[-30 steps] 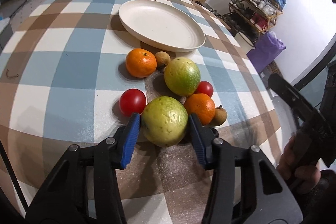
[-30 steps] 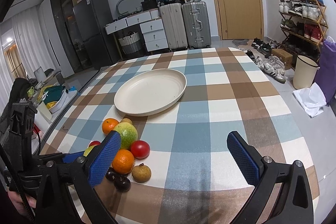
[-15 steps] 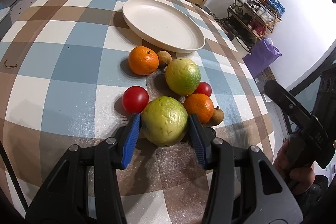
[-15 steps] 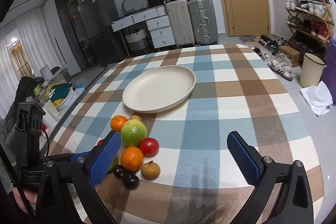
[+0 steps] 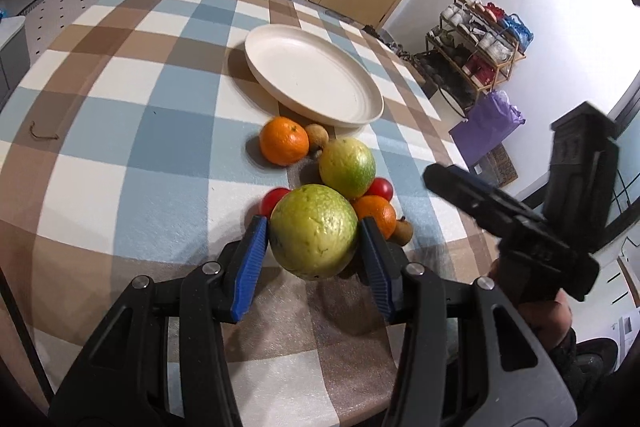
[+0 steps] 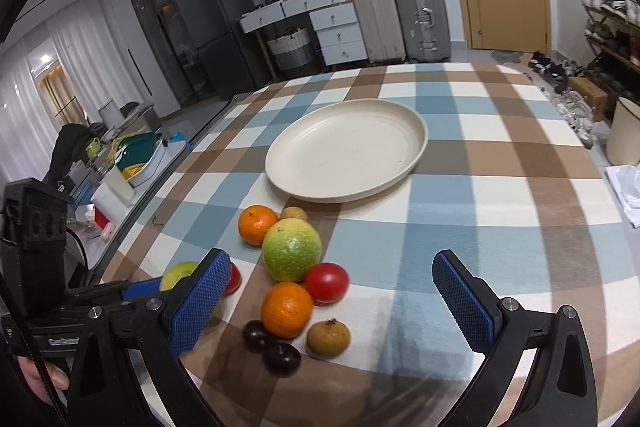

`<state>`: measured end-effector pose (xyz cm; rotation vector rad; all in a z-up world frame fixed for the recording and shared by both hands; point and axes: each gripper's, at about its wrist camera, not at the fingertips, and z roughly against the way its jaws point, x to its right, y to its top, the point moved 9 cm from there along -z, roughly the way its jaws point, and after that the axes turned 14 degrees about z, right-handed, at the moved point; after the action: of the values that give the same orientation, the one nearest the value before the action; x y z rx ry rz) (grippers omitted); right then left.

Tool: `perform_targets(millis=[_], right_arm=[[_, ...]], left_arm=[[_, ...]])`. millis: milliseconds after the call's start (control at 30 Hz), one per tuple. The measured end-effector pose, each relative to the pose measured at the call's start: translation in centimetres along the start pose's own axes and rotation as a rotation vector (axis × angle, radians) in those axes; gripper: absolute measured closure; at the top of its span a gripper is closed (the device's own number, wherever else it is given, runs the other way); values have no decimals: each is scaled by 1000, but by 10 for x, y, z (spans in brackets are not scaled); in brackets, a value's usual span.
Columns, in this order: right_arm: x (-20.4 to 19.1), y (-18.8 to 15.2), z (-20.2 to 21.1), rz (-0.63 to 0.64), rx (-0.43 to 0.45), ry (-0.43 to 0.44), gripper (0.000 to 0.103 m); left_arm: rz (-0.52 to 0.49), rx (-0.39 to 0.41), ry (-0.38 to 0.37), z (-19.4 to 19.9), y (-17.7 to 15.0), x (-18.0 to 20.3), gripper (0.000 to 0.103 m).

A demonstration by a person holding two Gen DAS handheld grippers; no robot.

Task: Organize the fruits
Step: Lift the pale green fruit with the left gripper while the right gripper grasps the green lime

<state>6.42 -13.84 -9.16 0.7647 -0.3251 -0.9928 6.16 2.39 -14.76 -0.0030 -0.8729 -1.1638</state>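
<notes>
Checked cloth covers the bench (image 5: 132, 131), where the left gripper (image 5: 316, 259) has its fingers clamped on a green guava (image 5: 314, 231), the empty plate (image 5: 376, 107) straight ahead toward the far edge, while the right gripper (image 6: 332, 303) hangs spread and empty.

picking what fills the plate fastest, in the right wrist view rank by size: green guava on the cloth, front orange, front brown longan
1. Round green guava
2. Front orange, somewhat nearer the camera
3. Brown longan, smallest though nearest
</notes>
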Motion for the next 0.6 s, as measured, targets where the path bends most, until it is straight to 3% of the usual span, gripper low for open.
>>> perform_targets(millis=[433,600], right_arm=[[-21,6,-44,49,-95,97,0],[-29,9,-58,65,-137,156,5]], left_arm=[[24,10,-5,6,21,-10,59],[39,27,1,7,32,-15,59]])
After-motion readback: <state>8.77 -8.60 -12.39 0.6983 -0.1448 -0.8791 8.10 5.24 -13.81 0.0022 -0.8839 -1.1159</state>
